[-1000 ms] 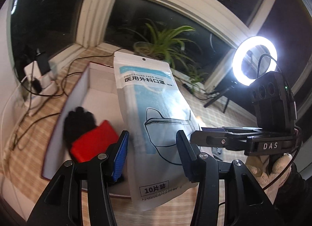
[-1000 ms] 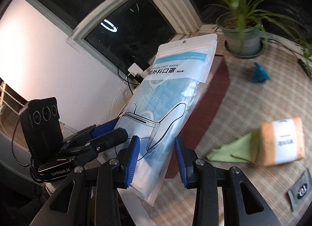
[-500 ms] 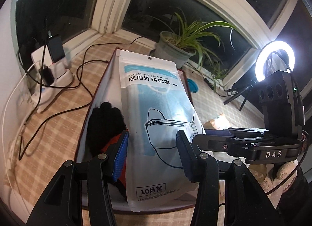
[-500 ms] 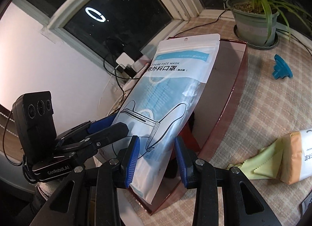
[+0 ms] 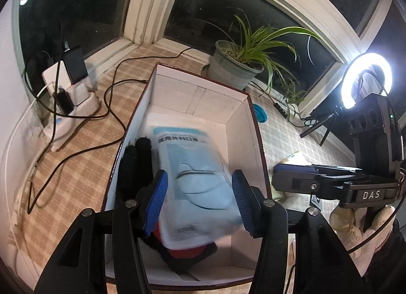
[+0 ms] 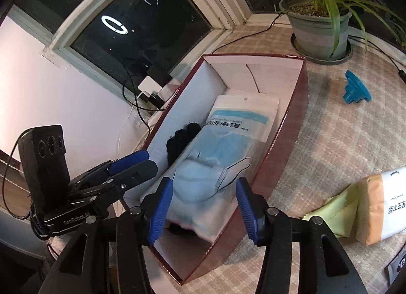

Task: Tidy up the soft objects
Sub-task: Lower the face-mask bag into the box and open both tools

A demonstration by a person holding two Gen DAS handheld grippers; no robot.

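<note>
Mask pack [image 6: 228,157] now lies inside the red box [image 6: 291,121], printed face up, hang-hole end toward the far wall, lower end resting partly on the black glove [image 6: 181,141] and a red item [image 5: 187,253] at the near end. Slight blur on the pack in the left view, so it may be settling.

Left gripper [image 5: 199,202] hovers over the box's near end, fingers [image 5: 157,200] spread wide w/ nothing between them. Right gripper [image 6: 204,207] likewise: fingers [image 6: 247,207] spread apart, empty, above the pack's lower half. Neither touches the pack as far as I can tell.

Step in hand, by my read: release and pull clear. To do it well:
- Lift both grippers straight up, fingers kept spread, so no pad catches the slick film and drags the pack back out.
- Avoid knocking the box walls; it's light card and would likely slide on the checked tabletop [image 6: 342,146].
- If the pack sits humped over the glove, a gentle push down w/ one finger should flatten it and leave room.

Next candidates look like the tissue pack [image 6: 380,207] and the green cloth [image 6: 340,205] by the tabletop's right edge, nearest the right gripper. Both squashy: pinch mid-body, not a corner.
</note>
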